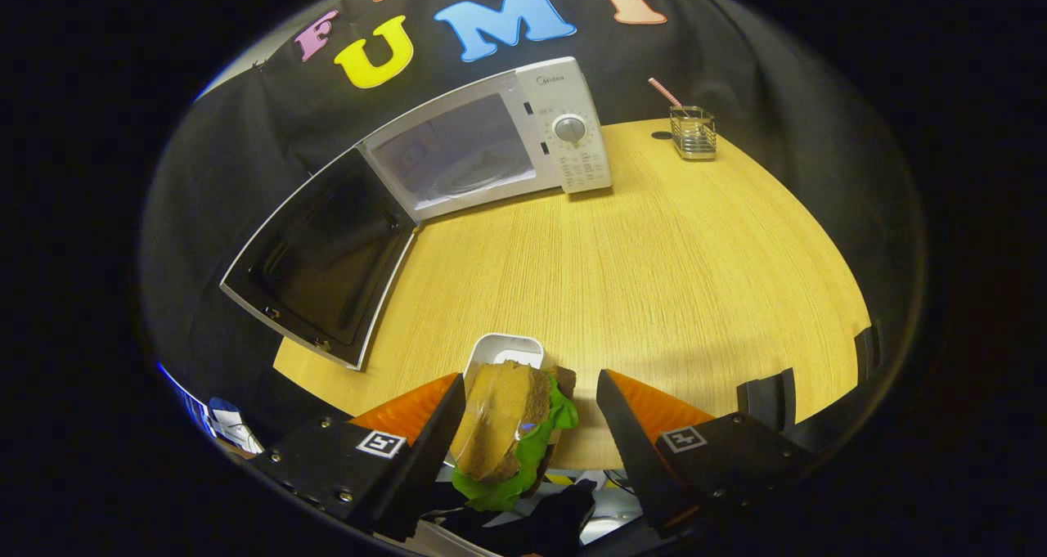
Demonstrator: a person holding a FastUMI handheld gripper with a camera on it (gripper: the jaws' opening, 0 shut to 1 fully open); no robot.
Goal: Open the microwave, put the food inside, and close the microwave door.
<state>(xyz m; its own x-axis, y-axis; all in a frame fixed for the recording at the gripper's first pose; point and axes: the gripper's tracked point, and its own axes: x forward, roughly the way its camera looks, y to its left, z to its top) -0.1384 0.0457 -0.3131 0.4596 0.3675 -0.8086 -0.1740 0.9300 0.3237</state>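
Sitting between the two fingers of the gripper (527,426) is a sandwich (511,430) with brown bread and green lettuce sticking out. One finger is touching the bread on one side, but the other finger is standing off with a gap beside the lettuce, so the fingers are apart and not squeezing it. Just past the sandwich, a small white tray (507,351) is resting on the wooden table (654,254). Whether the sandwich is lying partly on that tray or hanging a little above it is hard to say. Far across the table, the white microwave (491,144) is standing by the black wall, and its door (327,258) is swinging wide open, so the opening part looks done. Inside, a glass plate is showing faintly. Near the microwave, a little clear holder (693,132) with a pink straw (665,92) is waiting. What is left, I think, is grabbing the sandwich, carrying it over into the microwave, and shutting the door.
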